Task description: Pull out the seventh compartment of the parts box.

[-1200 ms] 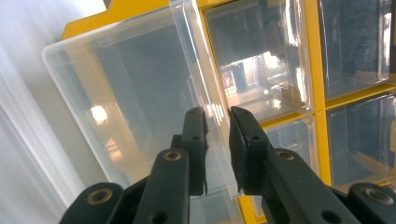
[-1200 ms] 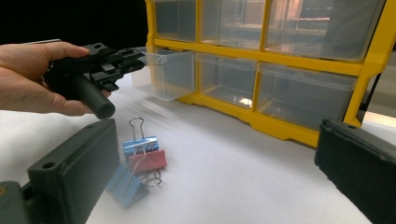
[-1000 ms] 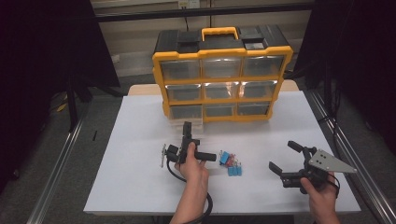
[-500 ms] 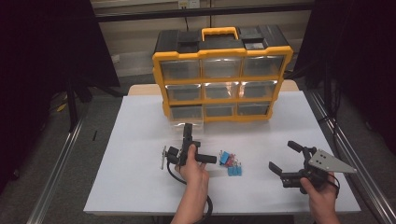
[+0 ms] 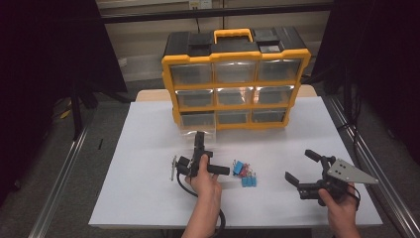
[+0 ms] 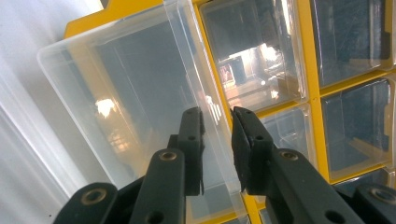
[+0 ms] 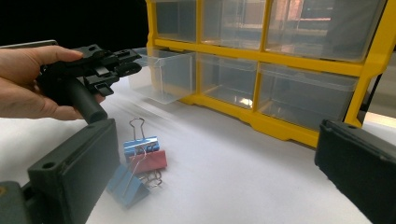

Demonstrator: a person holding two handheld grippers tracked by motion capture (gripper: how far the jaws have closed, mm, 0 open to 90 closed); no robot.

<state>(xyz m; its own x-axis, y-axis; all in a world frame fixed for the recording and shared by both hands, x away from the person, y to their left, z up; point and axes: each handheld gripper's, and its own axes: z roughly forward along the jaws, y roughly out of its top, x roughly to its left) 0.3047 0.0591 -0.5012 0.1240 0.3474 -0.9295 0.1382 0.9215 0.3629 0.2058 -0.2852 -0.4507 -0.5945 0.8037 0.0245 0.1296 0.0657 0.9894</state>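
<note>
High view, nearest me: my right gripper (image 5: 303, 168) rests at the near right with jaws spread wide around nothing. Left of it lie the binder clips (image 5: 244, 173). Farther on, my left gripper (image 6: 217, 128) straddles the front wall of the pulled-out clear drawer (image 6: 135, 93), jaws narrowly parted; whether they pinch it I cannot tell. Beyond stands the yellow organizer (image 5: 236, 74).

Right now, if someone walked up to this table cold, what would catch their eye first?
First the yellow organizer standing at the back of the white table, its bottom-left clear drawer pulled out. The left gripper has that drawer's front wall between its jaws. Then the binder clips, blue and red, bunched on the table between the two hands.
</note>
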